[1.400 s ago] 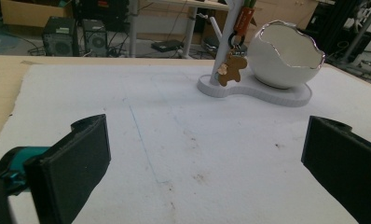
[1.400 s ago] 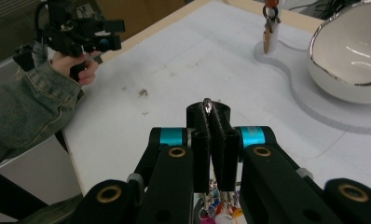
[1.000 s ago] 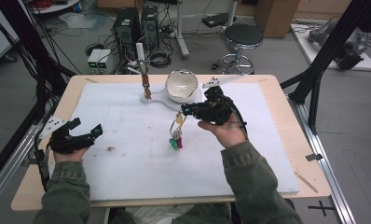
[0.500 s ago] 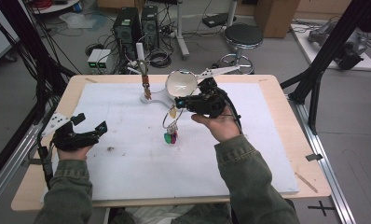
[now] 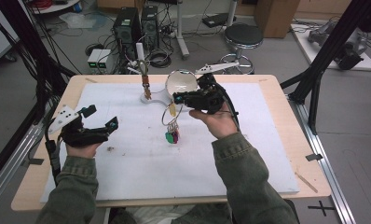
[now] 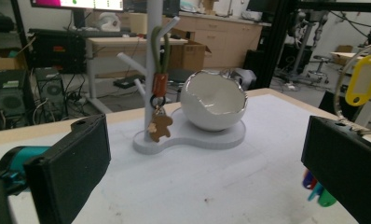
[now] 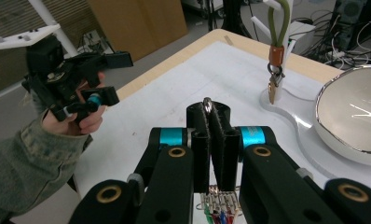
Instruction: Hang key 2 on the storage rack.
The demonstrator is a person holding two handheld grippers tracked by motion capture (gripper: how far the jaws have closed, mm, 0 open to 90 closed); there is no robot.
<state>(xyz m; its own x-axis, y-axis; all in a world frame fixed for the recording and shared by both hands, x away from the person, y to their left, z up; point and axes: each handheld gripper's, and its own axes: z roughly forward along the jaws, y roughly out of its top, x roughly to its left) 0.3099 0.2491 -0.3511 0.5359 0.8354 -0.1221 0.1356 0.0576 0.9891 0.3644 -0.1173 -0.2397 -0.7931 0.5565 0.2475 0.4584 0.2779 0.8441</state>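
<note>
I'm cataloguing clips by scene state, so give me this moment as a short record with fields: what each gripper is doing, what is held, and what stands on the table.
right gripper: shut on the key ring
key ring: pinched at its top, hanging above the mat with a yellow tag and coloured keys
left gripper: open, holding nothing
stand: white branched post with a keychain hanging on it
bowl: white, on the stand's base
white mat: covers the table

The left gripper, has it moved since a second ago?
Yes. In the high view the left gripper has shifted right, away from the table's left edge and toward the key stand, its jaws open.
</note>
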